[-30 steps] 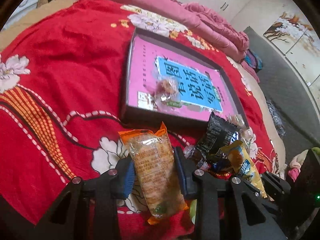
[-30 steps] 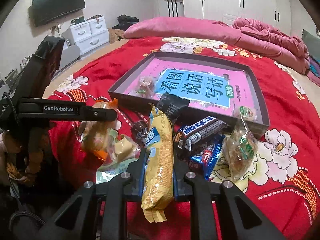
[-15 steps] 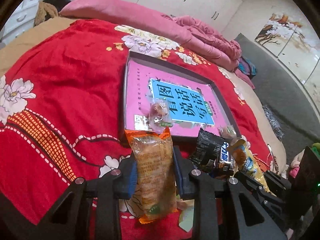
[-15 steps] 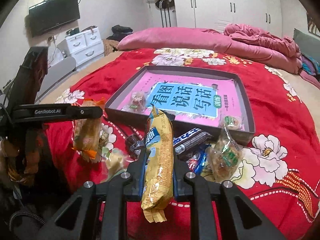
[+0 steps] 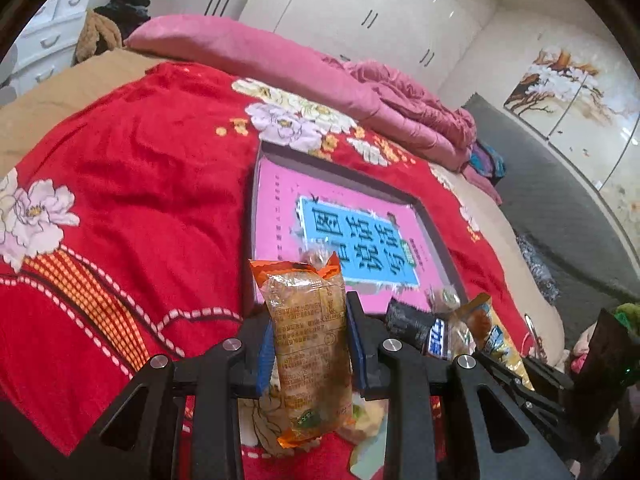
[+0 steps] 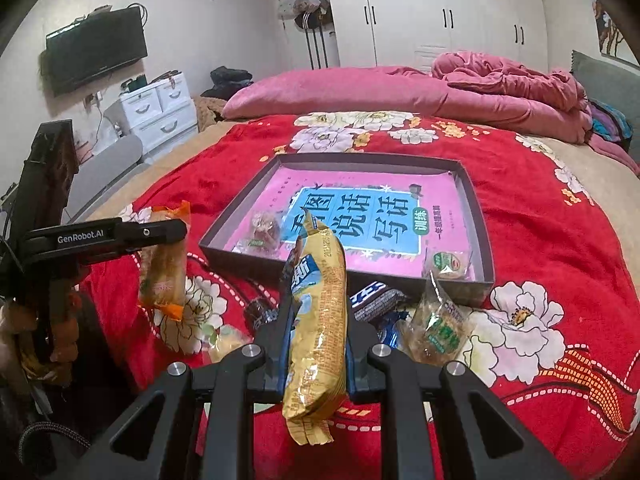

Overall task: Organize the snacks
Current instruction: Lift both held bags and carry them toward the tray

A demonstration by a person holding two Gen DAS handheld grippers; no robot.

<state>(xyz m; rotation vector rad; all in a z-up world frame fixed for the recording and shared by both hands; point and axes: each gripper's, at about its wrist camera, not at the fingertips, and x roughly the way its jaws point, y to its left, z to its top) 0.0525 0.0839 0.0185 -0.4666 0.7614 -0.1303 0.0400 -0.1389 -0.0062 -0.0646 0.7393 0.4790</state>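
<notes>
My left gripper is shut on an orange bread packet and holds it above the red bedspread; the packet also shows in the right wrist view. My right gripper is shut on a long yellow snack packet, raised in front of the tray. A shallow dark tray with a pink and blue book inside lies on the bed; it also shows in the left wrist view. Two small wrapped snacks lie in the tray.
Loose snacks lie before the tray: a dark wrapper, a clear green-label pack, a pale pack. A pink quilt lies at the bed's far end. White drawers and a TV stand left.
Both grippers have risen with their packets and the views have tilted up toward the tray. The packets stay clamped.
</notes>
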